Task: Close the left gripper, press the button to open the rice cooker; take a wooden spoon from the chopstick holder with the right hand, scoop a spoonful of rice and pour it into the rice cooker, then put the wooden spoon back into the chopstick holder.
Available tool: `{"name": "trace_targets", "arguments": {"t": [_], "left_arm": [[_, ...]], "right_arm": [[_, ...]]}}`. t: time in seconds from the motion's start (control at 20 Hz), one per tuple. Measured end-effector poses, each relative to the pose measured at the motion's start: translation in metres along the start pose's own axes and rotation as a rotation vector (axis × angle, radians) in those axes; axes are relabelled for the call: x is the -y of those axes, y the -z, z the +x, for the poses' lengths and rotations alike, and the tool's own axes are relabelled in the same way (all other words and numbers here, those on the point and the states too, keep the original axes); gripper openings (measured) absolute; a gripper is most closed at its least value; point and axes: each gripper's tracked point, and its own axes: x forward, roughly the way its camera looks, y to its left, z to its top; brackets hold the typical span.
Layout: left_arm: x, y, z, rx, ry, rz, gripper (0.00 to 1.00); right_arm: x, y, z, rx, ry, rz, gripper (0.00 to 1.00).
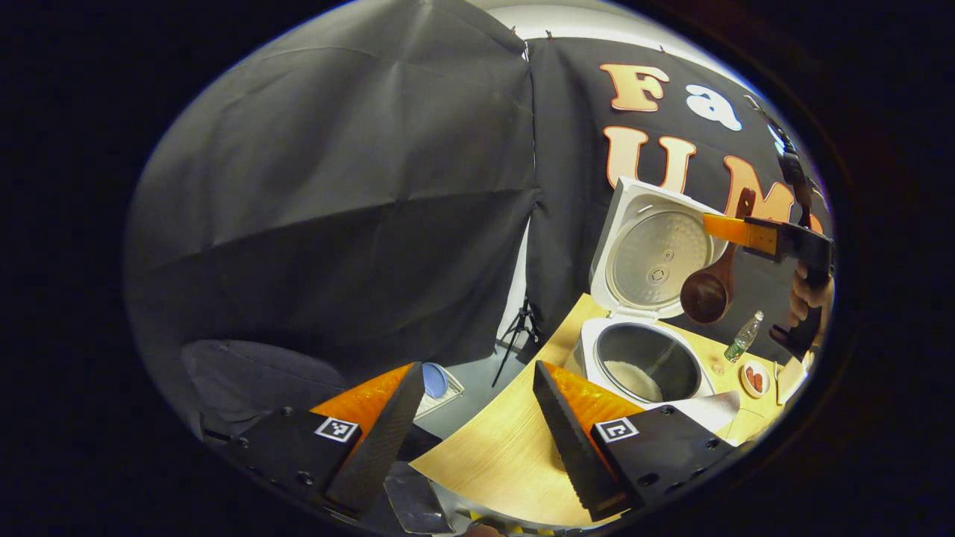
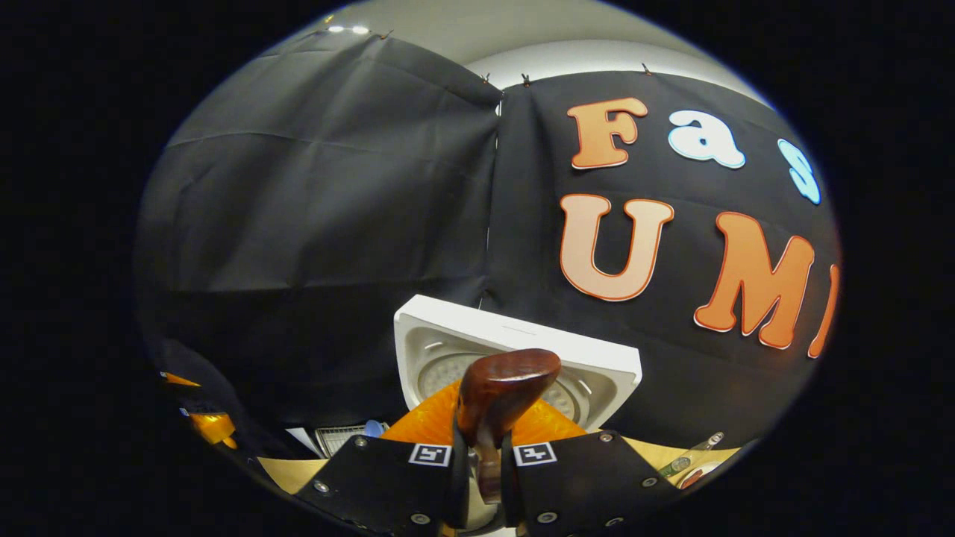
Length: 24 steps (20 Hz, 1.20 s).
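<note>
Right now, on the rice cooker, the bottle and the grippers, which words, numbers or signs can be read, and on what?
No text can be read.
Square tags on the left gripper: black-and-white code patterns, no words.
Bottle label: too small to read.
Rice cooker lid: no legible marking.

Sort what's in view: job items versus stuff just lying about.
Job: rice cooker with lid open; wooden spoon clamped in the right gripper.
Lying about: bottle, small dish, tripod.
</note>
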Motion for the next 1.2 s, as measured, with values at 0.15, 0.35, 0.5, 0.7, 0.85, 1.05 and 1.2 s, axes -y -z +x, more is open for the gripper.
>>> {"name": "trace_targets", "arguments": {"t": [0.15,0.35,0.5,0.7,0.85,1.05,1.2], "left_arm": [[0.002,-0.003,-0.004,0.014,-0.002,0.014,0.99],[0.022,-0.014,-0.014,0.047,0.02,0.03,0.99],[0.05,-0.023,-0.026,0.077,0.045,0.045,0.99],[0.107,-0.02,-0.041,0.049,0.139,-0.006,0.99],[0.145,-0.02,-0.052,0.058,0.178,0.007,1.0],[0.194,-0.019,-0.066,0.046,0.238,0.04,1.0],[0.228,-0.02,-0.076,0.056,0.276,0.066,0.99]], "right_arm": [[0.005,-0.001,-0.005,0.0,-0.007,0.042,0.17],[0.034,-0.003,-0.033,-0.011,0.002,0.242,0.17],[0.074,0.002,-0.063,-0.01,0.029,0.383,0.16],[0.134,0.024,-0.116,-0.02,0.093,0.507,0.16],[0.176,0.051,-0.159,-0.042,0.16,0.545,0.16],[0.227,0.084,-0.223,-0.066,0.269,0.579,0.17],[0.263,0.11,-0.264,-0.078,0.353,0.604,0.16]]}}
